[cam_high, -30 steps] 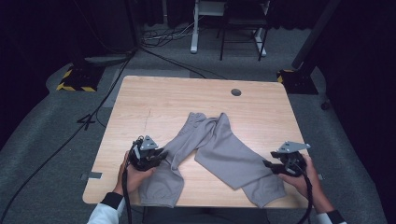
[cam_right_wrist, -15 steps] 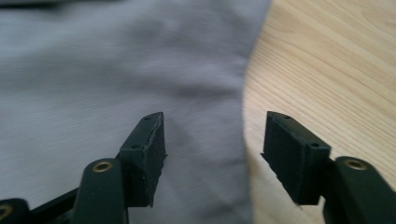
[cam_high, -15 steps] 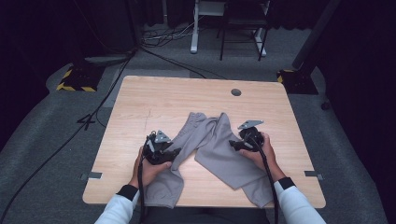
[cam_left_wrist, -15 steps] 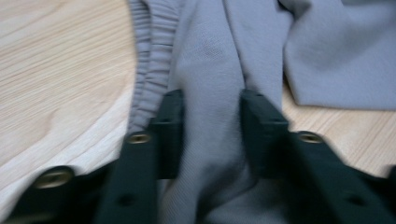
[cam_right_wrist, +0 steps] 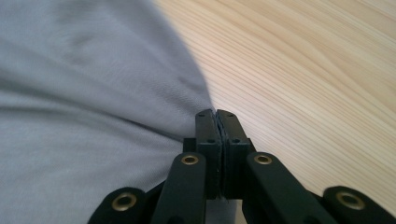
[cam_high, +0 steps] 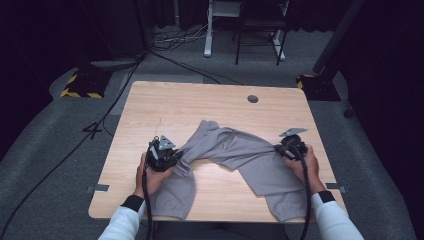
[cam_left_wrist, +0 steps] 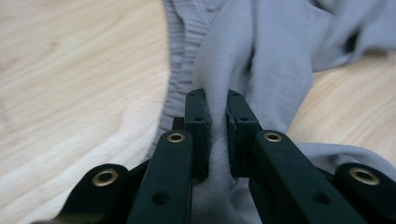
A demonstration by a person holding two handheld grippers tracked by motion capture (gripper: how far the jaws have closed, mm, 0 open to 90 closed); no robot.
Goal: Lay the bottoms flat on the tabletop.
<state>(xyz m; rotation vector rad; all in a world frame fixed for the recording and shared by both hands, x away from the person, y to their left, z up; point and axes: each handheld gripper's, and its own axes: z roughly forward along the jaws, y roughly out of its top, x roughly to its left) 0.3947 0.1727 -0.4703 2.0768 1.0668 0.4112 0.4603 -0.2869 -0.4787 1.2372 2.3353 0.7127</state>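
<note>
Grey trousers [cam_high: 240,150] lie crumpled across the wooden table [cam_high: 165,107], waistband toward the far side and both legs running to the near edge. At the upper left leg, my left gripper [cam_high: 172,156] is shut on a bunched ridge of the cloth. The left gripper view shows that ridge [cam_left_wrist: 261,46] pinched between the jaws of the left gripper [cam_left_wrist: 217,100], next to the gathered waistband. On the garment's right edge, my right gripper [cam_high: 280,148] is shut on a thin fold. In the right gripper view its tips [cam_right_wrist: 216,114] meet on the cloth [cam_right_wrist: 84,93] beside bare wood [cam_right_wrist: 303,70].
A round cable hole [cam_high: 252,99] sits in the table's far right part. Bare wood stretches along the far side and left. Beyond the table are a white desk frame [cam_high: 207,30], floor cables [cam_high: 120,95] and yellow-black striped bases [cam_high: 80,87].
My right gripper came in to the trousers' middle, shut on the cloth and has now drawn it out to the right, spreading the garment. The left gripper has barely shifted.
</note>
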